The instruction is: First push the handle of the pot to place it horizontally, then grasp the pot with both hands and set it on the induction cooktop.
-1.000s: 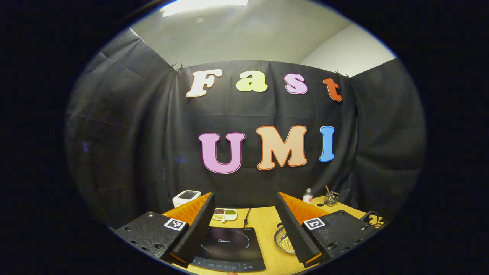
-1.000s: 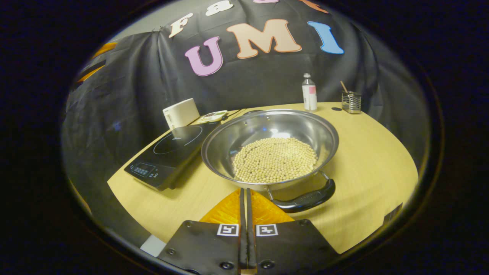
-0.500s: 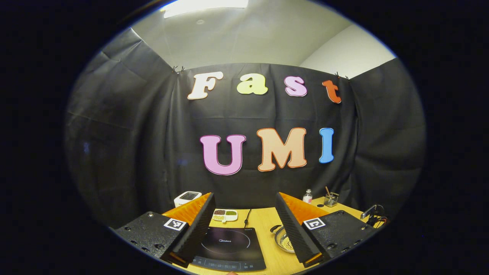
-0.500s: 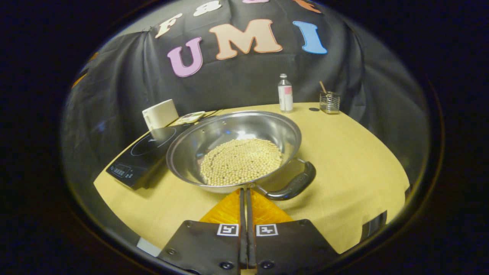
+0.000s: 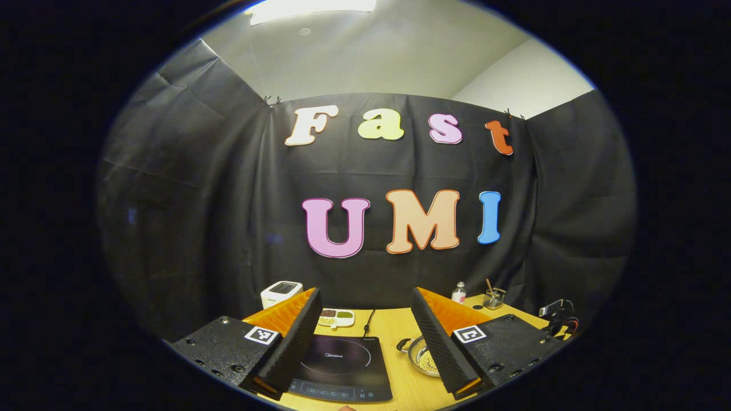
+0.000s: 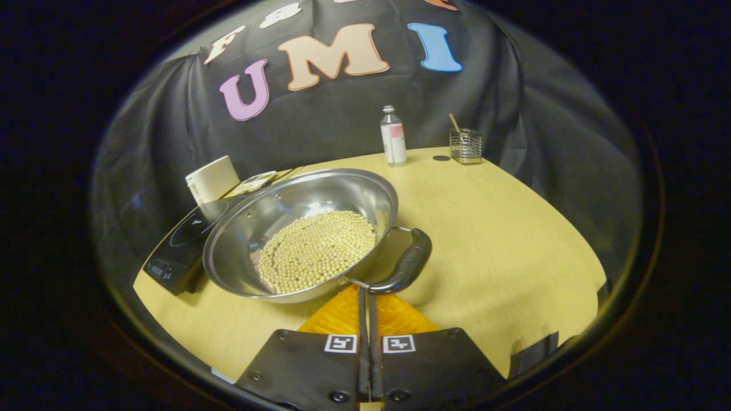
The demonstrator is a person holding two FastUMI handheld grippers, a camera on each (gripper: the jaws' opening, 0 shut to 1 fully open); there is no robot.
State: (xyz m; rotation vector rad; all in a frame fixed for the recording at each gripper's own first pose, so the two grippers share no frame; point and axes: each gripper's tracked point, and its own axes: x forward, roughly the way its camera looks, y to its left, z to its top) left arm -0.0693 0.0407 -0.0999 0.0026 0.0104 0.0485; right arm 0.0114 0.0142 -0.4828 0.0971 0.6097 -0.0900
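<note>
The steel pot point(image 6: 297, 234), full of pale round beans, sits on the wooden table point(image 6: 502, 240) just right of the black induction cooktop point(image 6: 177, 245). Its black handle point(image 6: 406, 264) points toward the pot's right side. My right gripper point(image 6: 365, 290) is shut with nothing held, its tips against the near end of that handle. My left gripper point(image 5: 365, 292) hangs open above the table's near edge with nothing between its fingers. Below it lies the cooktop point(image 5: 342, 365), and the pot point(image 5: 421, 357) shows partly behind its right finger point(image 5: 437, 337).
Along the table's back stand a white appliance point(image 6: 212, 178), a small divided dish point(image 6: 255, 181), a bottle point(image 6: 393, 137) and a wire holder point(image 6: 465, 145). The cooktop's cord point(image 5: 368, 321) runs to the back. Bare tabletop stretches right of the pot.
The pot has turned: its handle swung from the near side round to the right, with my shut right gripper following against it. My left gripper has barely moved.
</note>
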